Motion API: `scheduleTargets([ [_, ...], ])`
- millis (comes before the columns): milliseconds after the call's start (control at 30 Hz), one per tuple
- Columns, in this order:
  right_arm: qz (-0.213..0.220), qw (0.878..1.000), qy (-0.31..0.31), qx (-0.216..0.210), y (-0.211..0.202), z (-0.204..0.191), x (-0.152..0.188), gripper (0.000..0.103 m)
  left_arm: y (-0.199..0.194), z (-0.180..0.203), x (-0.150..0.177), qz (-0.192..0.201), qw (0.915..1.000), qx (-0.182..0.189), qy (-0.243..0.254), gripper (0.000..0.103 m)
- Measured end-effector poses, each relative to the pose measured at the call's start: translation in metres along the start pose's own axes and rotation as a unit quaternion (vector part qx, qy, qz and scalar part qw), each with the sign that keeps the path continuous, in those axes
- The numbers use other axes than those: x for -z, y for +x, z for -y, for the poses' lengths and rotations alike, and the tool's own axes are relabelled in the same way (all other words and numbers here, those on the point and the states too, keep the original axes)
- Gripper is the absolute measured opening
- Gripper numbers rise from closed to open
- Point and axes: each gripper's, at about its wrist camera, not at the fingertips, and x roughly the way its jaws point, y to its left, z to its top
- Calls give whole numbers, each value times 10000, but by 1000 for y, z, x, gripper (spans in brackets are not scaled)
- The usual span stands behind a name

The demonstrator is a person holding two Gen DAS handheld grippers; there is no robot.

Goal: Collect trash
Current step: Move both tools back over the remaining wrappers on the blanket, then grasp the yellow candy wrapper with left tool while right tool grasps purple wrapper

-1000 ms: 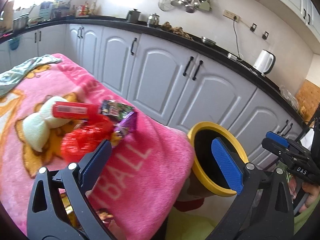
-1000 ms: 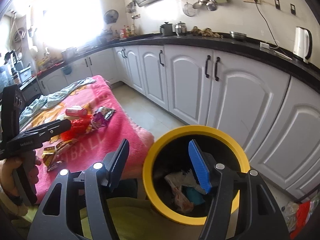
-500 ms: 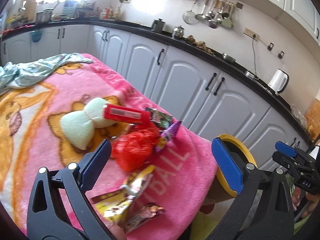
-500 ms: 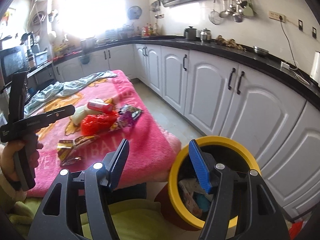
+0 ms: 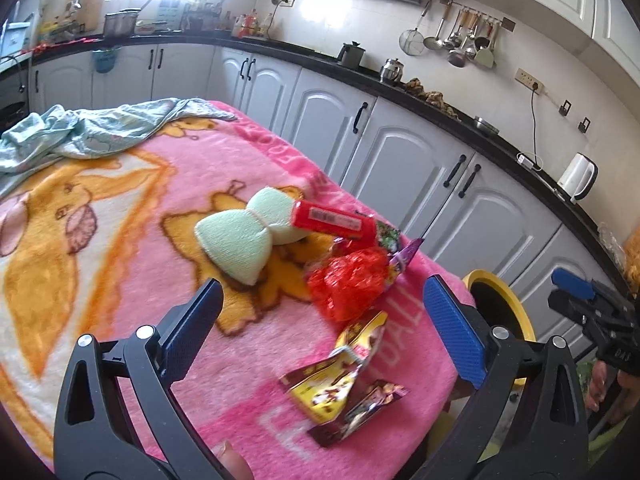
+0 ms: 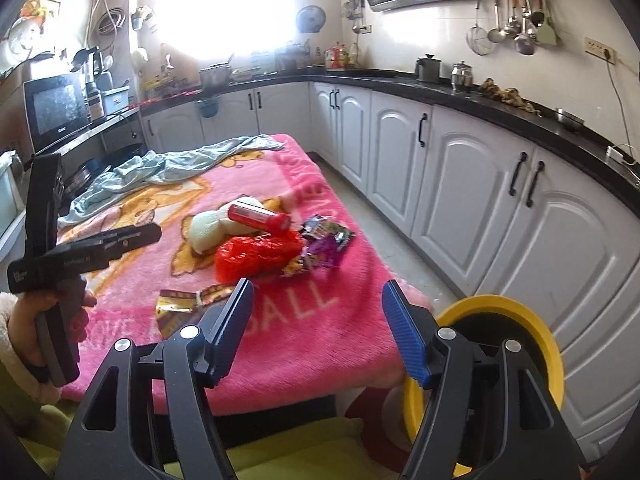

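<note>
Trash lies on a pink blanket (image 5: 120, 220): a red mesh bag (image 5: 350, 280), a red tube (image 5: 332, 220), purple and green wrappers (image 5: 396, 250), and yellow snack wrappers (image 5: 340, 380) near the front edge. My left gripper (image 5: 320, 320) is open and empty, above the blanket just short of the yellow wrappers. My right gripper (image 6: 318, 328) is open and empty, over the blanket's near edge. The same red mesh bag (image 6: 256, 254) and yellow wrappers (image 6: 188, 300) show in the right wrist view. A yellow-rimmed bin (image 6: 520, 320) stands right of the table.
A pale green bow-shaped cushion (image 5: 244, 236) lies beside the red tube. A light blue cloth (image 5: 88, 132) is crumpled at the blanket's far end. White cabinets (image 6: 460, 184) under a black counter run along the right and back. The bin (image 5: 500, 300) sits below the table corner.
Both grippers have swung left, away from the bin and toward the trash on the blanket. The bin has slid to the right edge of both views. Both stay open and empty.
</note>
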Motion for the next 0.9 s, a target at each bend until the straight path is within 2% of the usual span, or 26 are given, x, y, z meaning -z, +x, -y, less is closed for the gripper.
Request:
scheduleTargets([
  [467,-253,9995,127,-120,51,-8,-14,64,18,-14,23,-556,9984,79,79,92],
  [900,-483,9976,494,-27,115,9,-23,64,44,8,39,-914,9946,338,368,92],
])
